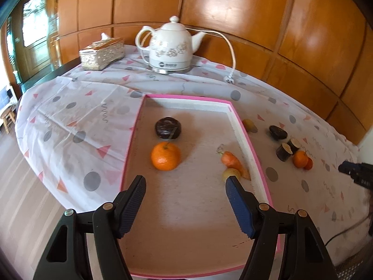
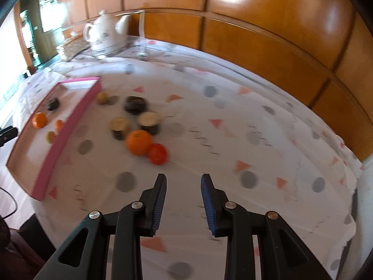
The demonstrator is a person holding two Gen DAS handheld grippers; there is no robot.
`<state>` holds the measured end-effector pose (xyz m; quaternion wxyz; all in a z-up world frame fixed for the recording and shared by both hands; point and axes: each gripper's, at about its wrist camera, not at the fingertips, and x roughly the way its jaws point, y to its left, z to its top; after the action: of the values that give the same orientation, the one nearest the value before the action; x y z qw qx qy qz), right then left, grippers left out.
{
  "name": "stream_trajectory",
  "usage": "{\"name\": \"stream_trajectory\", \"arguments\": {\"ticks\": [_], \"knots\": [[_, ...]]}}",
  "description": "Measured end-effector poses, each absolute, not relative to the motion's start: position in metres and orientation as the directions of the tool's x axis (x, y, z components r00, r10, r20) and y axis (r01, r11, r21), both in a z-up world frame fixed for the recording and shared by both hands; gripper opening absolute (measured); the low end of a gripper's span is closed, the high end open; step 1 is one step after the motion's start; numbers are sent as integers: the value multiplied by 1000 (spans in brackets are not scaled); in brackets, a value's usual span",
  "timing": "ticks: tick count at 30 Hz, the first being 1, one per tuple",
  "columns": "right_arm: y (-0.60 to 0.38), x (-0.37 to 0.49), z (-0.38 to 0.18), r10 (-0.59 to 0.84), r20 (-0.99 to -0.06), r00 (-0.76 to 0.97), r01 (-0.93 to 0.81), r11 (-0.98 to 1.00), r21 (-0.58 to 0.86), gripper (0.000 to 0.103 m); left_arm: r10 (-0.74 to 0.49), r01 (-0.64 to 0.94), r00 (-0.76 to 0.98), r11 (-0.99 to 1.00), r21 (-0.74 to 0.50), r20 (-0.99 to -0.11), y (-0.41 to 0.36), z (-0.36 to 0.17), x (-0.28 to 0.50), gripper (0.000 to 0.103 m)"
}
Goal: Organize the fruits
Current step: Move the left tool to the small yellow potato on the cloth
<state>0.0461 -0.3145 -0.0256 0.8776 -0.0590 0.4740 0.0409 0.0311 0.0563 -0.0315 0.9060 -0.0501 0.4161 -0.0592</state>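
A pink-rimmed tray lies on the table and holds an orange, a dark round fruit, a carrot and a small yellow fruit. My left gripper is open and empty above the tray's near half. On the cloth to the tray's right lie an orange, a red fruit, two dark cut pieces, a dark round fruit and a small yellow fruit. My right gripper is open and empty, short of them.
A white electric kettle with its cord and plug and a tissue box stand at the table's back. Wooden wall panels lie behind. The table edge falls away on the left; a stool stands on the floor.
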Motion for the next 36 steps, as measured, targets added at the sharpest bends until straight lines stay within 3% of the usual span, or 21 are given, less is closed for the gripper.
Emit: {"name": "stream_trajectory", "arguments": {"ticks": [13,20,26,36], "knots": [[-413,47,-57,-135,-888,440,174,983,-63,31,-216,307,616,951,-22,-757,-2,-17,61,71],[-436,46,-62,-123,-906,404,257,966,-17,31,-267,489,551,871,47,-791,-46,-14,100,44],[-439,48,-61,-102,-906,410,262,965,10,31,-255,633,473,764,124,-843,-88,-24,138,44],[-466,45,-60,-106,-913,395,379,924,56,31,-130,753,417,603,262,-900,-125,-61,185,44]]}}
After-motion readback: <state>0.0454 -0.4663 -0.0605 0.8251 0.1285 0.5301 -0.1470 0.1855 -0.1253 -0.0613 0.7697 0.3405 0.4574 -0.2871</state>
